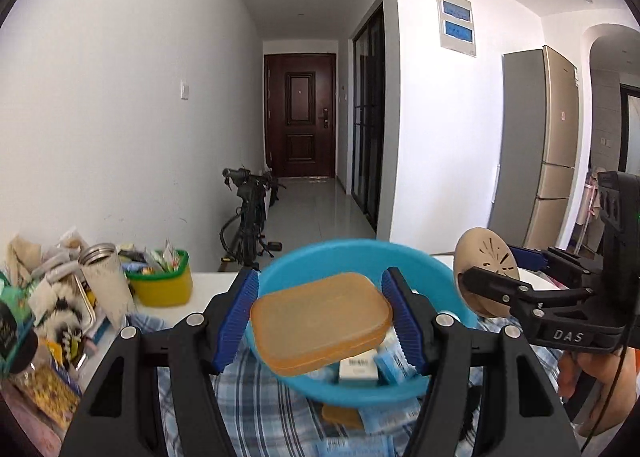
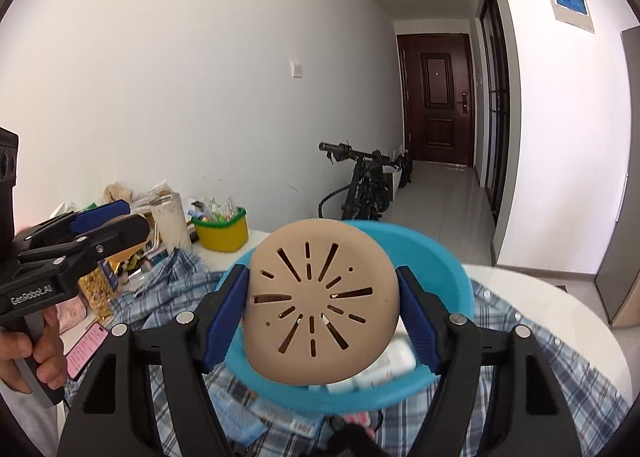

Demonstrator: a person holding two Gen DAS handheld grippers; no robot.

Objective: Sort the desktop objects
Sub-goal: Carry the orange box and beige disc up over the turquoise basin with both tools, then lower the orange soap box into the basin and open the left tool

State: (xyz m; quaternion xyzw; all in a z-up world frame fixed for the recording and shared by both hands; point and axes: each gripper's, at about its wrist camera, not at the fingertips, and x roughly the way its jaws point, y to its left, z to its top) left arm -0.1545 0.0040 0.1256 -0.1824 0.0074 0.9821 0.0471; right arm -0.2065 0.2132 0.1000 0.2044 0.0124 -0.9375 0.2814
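Note:
My left gripper (image 1: 320, 323) is shut on an orange translucent flat box (image 1: 320, 323) and holds it over a blue plastic basin (image 1: 348, 255). My right gripper (image 2: 322, 311) is shut on a round beige slotted lid (image 2: 322, 311), also above the basin (image 2: 436, 269). The right gripper with the lid (image 1: 486, 257) shows at the right of the left wrist view. The left gripper (image 2: 92, 233) shows at the left of the right wrist view. White and blue small boxes (image 1: 372, 365) lie inside the basin.
A plaid shirt (image 1: 256, 409) covers the white table (image 2: 560, 309) under the basin. A yellow-green tub of packets (image 1: 160, 281), a metal-lidded jar (image 1: 106, 281), snack bags (image 1: 48, 385) and a pink phone (image 2: 86, 349) crowd the left. A bicycle (image 1: 248, 209) stands beyond.

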